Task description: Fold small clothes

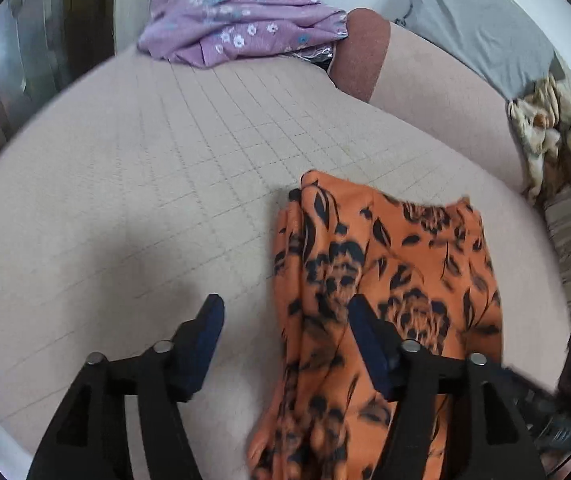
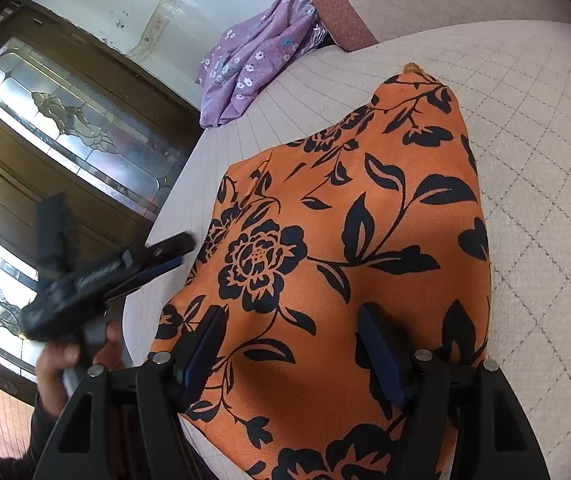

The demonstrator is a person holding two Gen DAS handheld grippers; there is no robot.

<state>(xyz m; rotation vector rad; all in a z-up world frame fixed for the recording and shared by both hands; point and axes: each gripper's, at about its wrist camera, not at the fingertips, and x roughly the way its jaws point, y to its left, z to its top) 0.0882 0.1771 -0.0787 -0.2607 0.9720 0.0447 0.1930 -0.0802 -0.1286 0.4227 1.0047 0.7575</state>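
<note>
We are seeing the orange floral garment [image 2: 337,240] lying on the quilted cushion [image 2: 545,168], spreading ahead of and under our right gripper [image 2: 291,312], whose jaws are standing wide and gripping nothing. Our left gripper [image 1: 283,304] is hovering with jaws wide too, its right finger [image 1: 369,344] over the garment's edge. Far ahead, a purple flowered cloth [image 1: 229,20] is lying bunched beside a rust bolster [image 1: 359,52].
</note>
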